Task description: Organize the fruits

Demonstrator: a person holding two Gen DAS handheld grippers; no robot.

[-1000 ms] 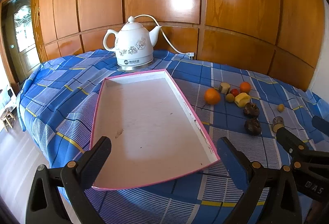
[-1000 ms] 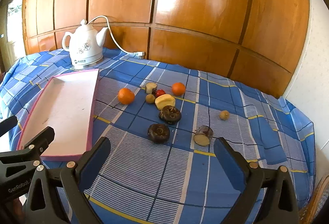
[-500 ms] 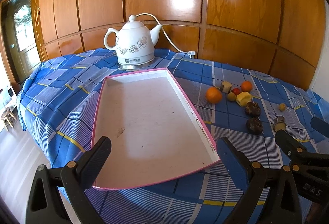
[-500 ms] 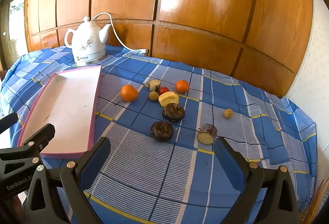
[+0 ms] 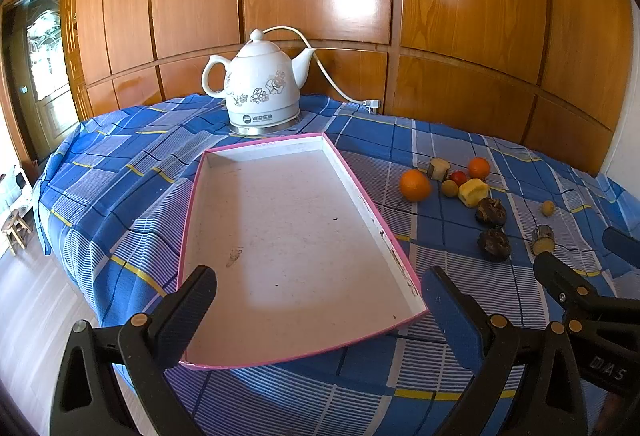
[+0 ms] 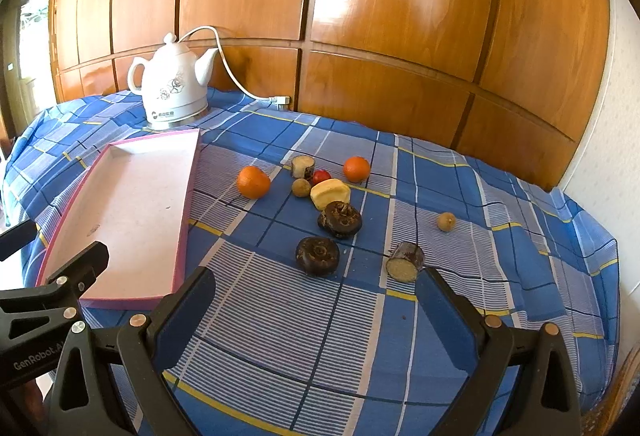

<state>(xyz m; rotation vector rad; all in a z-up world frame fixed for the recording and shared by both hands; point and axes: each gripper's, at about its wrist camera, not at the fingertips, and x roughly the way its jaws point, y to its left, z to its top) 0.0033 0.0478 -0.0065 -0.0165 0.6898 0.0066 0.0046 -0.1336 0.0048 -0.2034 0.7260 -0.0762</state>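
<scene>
A shallow white tray with a pink rim [image 5: 372, 224] [image 6: 182, 236] lies empty on the blue checked tablecloth. To its right lies a group of fruits: a large orange [image 5: 415, 185] [image 6: 253, 181], a smaller orange [image 6: 356, 169], a yellow piece [image 6: 330, 193], a red fruit [image 6: 321, 177], two dark brown fruits [image 6: 340, 219] [image 6: 317, 256], two cut stubs [image 6: 405, 261] [image 6: 303, 166] and two small tan fruits [image 6: 446, 221] [image 6: 301, 187]. My left gripper [image 5: 318, 310] is open over the tray's near end. My right gripper [image 6: 316, 310] is open, just short of the nearest dark fruit.
A white ceramic electric kettle [image 5: 262, 93] [image 6: 174, 91] with a white cord stands behind the tray against the wooden wall panels. The table edge drops off at the left and near sides. A doorway [image 5: 40, 75] is at far left.
Both grippers have shifted slightly forward and upward over the table; the scene sits a little lower in both views. Nothing was taken hold of and no fruit has moved.
</scene>
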